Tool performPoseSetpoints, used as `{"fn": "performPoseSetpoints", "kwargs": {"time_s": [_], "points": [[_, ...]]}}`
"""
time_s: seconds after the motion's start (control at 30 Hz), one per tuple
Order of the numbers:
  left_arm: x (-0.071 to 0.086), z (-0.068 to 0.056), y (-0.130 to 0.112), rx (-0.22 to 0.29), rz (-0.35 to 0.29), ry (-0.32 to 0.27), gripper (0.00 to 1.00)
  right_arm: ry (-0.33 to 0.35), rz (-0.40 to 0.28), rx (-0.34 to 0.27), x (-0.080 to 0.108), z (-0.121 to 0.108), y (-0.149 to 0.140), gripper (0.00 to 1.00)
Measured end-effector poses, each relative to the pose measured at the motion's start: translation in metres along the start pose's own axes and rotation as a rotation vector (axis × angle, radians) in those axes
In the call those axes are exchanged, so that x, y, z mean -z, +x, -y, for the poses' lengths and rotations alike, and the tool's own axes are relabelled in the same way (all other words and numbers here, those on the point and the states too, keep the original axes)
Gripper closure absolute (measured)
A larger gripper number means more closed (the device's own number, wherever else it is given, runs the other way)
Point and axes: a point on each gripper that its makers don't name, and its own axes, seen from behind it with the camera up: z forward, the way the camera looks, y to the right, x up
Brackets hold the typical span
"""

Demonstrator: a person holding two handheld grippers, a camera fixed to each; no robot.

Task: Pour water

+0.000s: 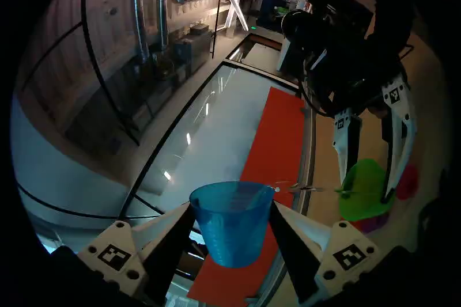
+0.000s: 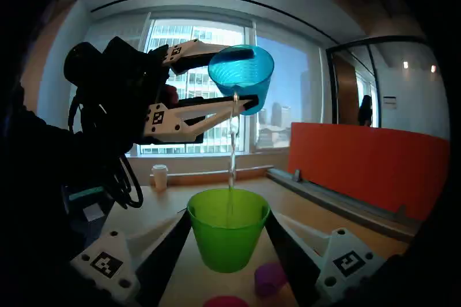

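Observation:
A blue translucent cup (image 1: 231, 232) sits between the fingers of my left gripper (image 1: 231, 209), which is shut on it. In the right gripper view that blue cup (image 2: 242, 74) is tipped over, held high by the left gripper (image 2: 253, 75). A thin stream of water (image 2: 233, 146) falls from its rim into the green cup (image 2: 229, 238). My right gripper (image 2: 228, 218) is shut on the green cup and holds it upright just above the table. From the left gripper view, the green cup (image 1: 363, 189) and the right gripper (image 1: 369, 190) lie off to the right.
A purple cup (image 2: 269, 278) and a pink cup (image 2: 226, 301) stand on the wooden table (image 2: 299, 209) below the green cup. A white paper cup (image 2: 159, 175) is on the window ledge. An orange partition (image 2: 369, 163) runs along the right side.

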Motion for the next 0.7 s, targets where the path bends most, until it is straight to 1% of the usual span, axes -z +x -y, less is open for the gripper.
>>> {"fn": "performPoseSetpoints", "kwargs": {"time_s": [0.27,0.7], "points": [[-0.0008,0.0025,0.0013,-0.017,-0.001,0.002,0.15,-0.001,-0.001,0.000,-0.0004,-0.0001,0.0002,0.09],[0.0013,0.0008,0.0045,-0.043,-0.005,-0.001,0.14,-0.004,0.001,0.005,-0.0013,-0.0011,0.0006,0.09]]}}
